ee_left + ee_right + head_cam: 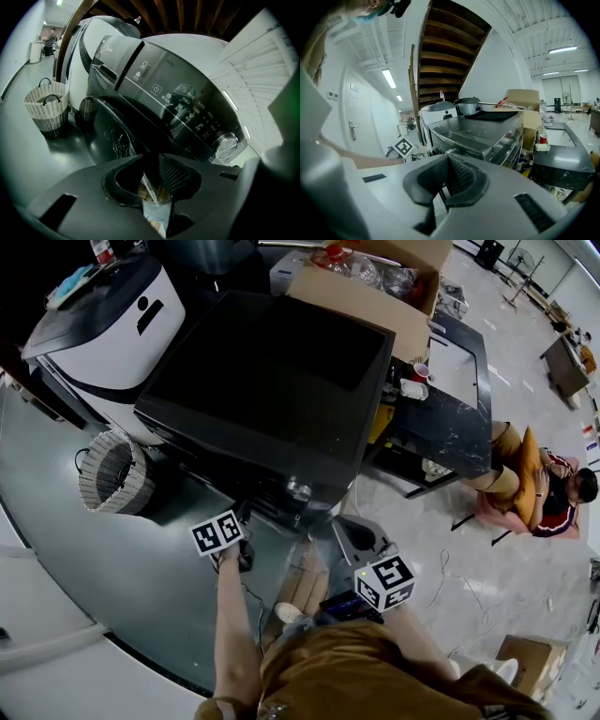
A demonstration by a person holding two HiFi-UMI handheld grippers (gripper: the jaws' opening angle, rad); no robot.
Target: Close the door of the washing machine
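The dark front-loading washing machine [272, 381] stands out on the floor, and its round door [110, 136] hangs open from the front of it. The door stands upright, swung out so that its glossy face looks towards the wicker basket [114, 472], which sits to the left of the washing machine as you face it. Its free rim points away from the machine, at the person holding the grippers. Being round, the door has no long axis; it simply stands edge-on to whoever is in front.

The left gripper [151, 160] is down at that rim, just in front of the washing machine and below the control panel with its silver dial [227, 146]. Its jaws sit a narrow way apart and appear to pinch the dark edge of the door between them. The right gripper [446, 161] is held in the air off the machine's front right corner, its jaws pressed together at the tips and empty.

A white machine [112, 320] stands at the washing machine's left, and a cardboard box [375, 287] sits by its far right corner. A seated person [544, 488] is well off to its right.
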